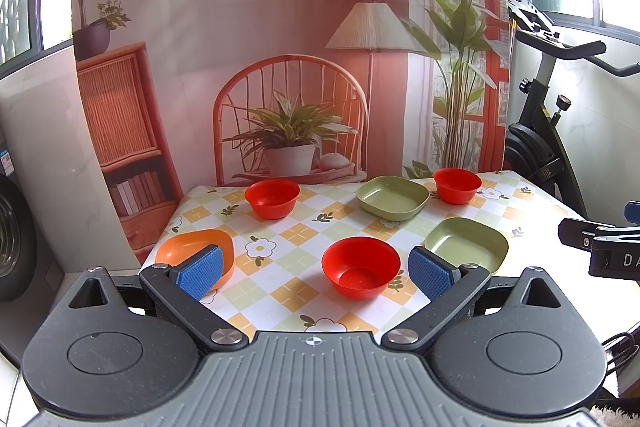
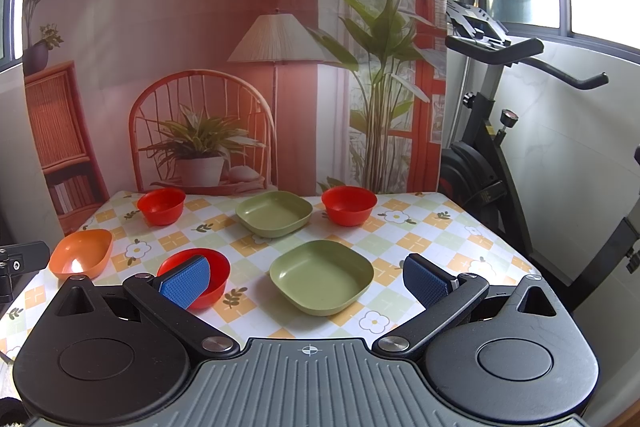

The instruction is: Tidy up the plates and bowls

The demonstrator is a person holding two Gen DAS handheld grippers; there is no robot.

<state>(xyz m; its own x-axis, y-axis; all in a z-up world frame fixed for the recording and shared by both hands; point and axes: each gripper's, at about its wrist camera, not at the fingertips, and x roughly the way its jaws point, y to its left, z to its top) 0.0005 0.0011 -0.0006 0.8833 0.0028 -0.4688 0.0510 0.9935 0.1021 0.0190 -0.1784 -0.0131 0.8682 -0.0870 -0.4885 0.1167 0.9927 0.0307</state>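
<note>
Both grippers spread wide, empty, above the table.
Left gripper (image 1: 316,273) faces the near red bowl (image 1: 361,271); right gripper (image 2: 307,283) the green plate (image 2: 321,276) beside it; a shallow rim pinch may slip.

A printed room backdrop (image 1: 280,47) hangs behind the checkered tablecloth (image 1: 280,239), beside an exercise bike (image 2: 500,147).

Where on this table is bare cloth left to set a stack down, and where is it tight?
Bare cloth lies between the far-left red bowl, the orange bowl and the far green plate, and along the table's right edge beyond the near green plate. Tightest: orange bowl beside the near red bowl.
</note>
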